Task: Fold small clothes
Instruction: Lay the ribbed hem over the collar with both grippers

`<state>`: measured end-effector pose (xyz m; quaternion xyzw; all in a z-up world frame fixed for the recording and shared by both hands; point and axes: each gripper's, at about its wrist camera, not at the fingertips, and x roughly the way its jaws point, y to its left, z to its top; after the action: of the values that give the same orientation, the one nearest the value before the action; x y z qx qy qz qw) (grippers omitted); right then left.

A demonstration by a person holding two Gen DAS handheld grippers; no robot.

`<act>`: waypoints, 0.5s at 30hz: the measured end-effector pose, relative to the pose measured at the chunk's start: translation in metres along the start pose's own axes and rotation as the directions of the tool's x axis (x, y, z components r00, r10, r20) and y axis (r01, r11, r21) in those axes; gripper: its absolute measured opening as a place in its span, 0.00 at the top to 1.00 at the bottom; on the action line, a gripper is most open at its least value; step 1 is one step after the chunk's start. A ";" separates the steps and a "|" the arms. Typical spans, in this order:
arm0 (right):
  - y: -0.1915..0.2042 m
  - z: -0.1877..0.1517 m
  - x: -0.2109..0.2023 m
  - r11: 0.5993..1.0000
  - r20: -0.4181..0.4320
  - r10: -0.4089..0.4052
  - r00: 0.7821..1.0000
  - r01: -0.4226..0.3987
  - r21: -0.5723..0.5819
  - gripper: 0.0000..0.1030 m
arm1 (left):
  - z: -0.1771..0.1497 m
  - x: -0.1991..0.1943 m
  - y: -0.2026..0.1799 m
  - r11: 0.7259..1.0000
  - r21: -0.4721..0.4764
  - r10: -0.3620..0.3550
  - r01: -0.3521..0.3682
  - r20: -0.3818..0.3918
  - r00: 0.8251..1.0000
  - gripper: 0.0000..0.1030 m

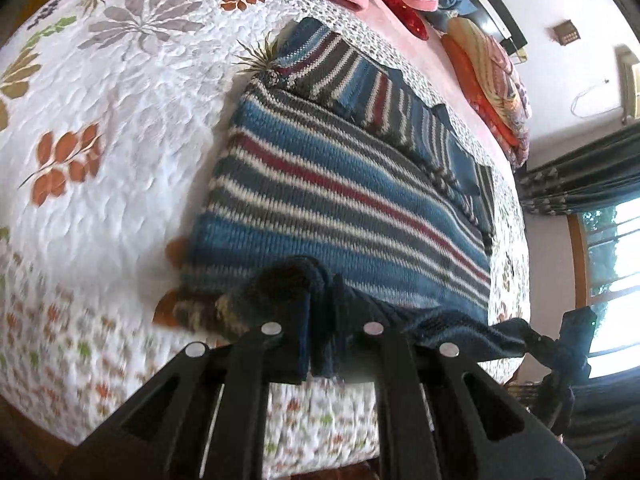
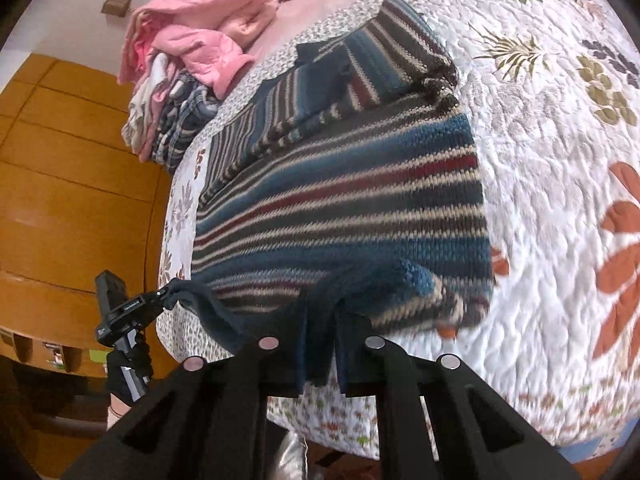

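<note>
Sweater (image 1: 320, 200) lies flat on bed quilt (image 1: 120, 160), sleeves already folded across far end. Left hand-held gripper (image 1: 320, 344) and right hand-held gripper (image 2: 320, 344) each clamped on near hem corner. Judgement: mid-task; hem-to-collar fold and smoothing remain.

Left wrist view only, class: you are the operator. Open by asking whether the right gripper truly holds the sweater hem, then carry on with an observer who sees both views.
Operator: Is the right gripper really closed on the hem?
Observer: Yes. The right gripper pinches the blue hem of the striped sweater between its fingers.
Operator: What lies under the pink garment?
Observer: A stack of clothes, plaid fabric among them, sits beneath the pink garment.
</note>
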<state>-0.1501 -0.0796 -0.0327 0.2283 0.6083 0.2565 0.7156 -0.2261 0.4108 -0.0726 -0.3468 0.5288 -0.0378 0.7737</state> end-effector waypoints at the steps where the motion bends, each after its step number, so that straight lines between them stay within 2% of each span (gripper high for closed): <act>1: -0.003 0.006 0.004 1.000 -0.006 0.002 1.000 -0.001 0.013 0.89 | 0.004 0.005 0.001 1.000 -0.006 -0.001 0.001 -0.003 1.000 0.93; 9: -0.027 0.049 0.044 0.997 -0.061 -0.022 0.998 0.026 0.077 0.89 | 0.036 0.047 0.011 1.000 -0.007 0.017 -0.018 -0.051 0.999 0.92; 12: -0.035 0.059 0.060 0.994 -0.090 -0.032 0.995 0.041 0.105 0.86 | 0.044 0.056 0.020 0.999 -0.035 -0.011 0.008 -0.077 0.997 0.88; 15: -0.046 0.064 0.066 0.986 -0.112 -0.006 0.994 0.024 0.164 0.82 | 0.050 0.058 0.029 0.994 -0.085 -0.076 0.067 -0.107 0.991 0.87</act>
<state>-0.0745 -0.0733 -0.1020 0.2678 0.6678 0.2121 0.6613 -0.1671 0.4328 -0.1254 -0.3940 0.5590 -0.0631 0.7268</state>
